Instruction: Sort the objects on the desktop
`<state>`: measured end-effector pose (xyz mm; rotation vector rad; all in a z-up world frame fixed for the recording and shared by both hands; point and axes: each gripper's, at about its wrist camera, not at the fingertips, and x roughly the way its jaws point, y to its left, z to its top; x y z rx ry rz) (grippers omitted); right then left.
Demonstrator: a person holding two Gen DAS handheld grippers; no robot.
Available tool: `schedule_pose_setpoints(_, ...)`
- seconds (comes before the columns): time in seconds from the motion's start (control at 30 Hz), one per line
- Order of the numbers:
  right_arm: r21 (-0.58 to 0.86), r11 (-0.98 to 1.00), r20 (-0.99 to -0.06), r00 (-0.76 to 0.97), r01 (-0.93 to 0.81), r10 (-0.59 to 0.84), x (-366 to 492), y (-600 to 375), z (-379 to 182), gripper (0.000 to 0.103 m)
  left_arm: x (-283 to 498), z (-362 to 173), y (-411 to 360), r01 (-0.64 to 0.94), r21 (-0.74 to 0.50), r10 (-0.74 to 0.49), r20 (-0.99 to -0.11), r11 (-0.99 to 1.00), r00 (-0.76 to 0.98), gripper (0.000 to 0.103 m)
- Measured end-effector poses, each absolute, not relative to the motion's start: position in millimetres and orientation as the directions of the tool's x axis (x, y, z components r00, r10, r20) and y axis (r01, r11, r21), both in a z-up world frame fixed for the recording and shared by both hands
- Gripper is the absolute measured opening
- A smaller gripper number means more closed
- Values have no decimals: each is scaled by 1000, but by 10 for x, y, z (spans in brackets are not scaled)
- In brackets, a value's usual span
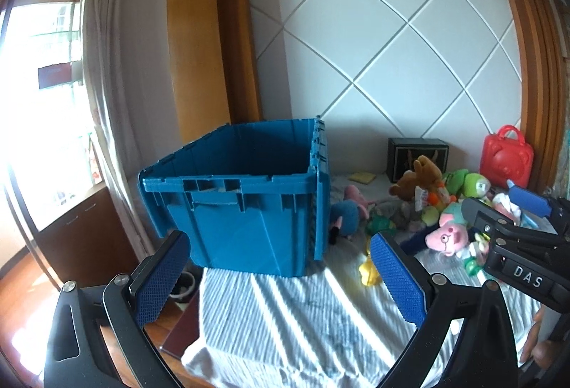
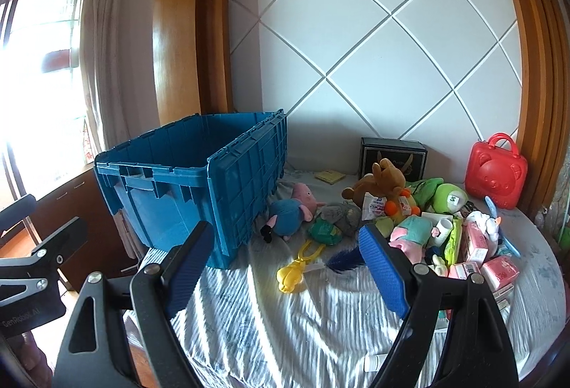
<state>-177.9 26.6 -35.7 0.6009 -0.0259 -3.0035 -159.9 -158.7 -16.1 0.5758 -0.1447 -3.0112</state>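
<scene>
Standing on a striped cloth [image 2: 302,324], the blue crate [image 2: 185,181] hides its own floor from both cameras: only the inner walls show, so whether anything lies inside cannot be told. Its far left corner is washed out by the bright window [image 1: 39,103] in the left wrist view.

The left gripper [image 1: 281,281] is released, jaws wide with nothing between them; the crate sits just ahead of its left finger, toys off to the right. The right gripper [image 2: 285,263] is also spread and grasps nothing. Beyond its fingers lies a yellow toy [image 2: 294,272] on the cloth, and its right finger covers part of the toy pile [image 2: 420,217].

In that pile a brown bear [image 2: 383,181], a green plush [image 2: 447,197] and pink packets [image 2: 498,274] overlap, and the smaller pieces are hard to make out. A blue plush [image 2: 288,215] lies against the crate's side. A red case [image 2: 497,172] and a black box [image 2: 393,156] stand by the wall. The right gripper's tip cuts into the left wrist view's right edge.
</scene>
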Motion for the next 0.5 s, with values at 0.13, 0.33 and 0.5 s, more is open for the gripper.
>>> schedule_pose_setpoints(0.13,48,-996,-376,-923,75,-87,-1760,298,-335,83,-1560,-128,-1550,49,117,-87,-352,-992,-932,102)
schedule_pose_setpoints(0.33,41,-997,-373,-924,68,-78,-1759,308,-308,83,-1571,-125,-1524,30,114,-69,-356,-993,-932,102)
schedule_pose_setpoints(0.5,38,-998,-369,-927,54,-64,-1750,336,-295,83,-1589,-127,-1486,11,113,-51,-357,-993,-933,102)
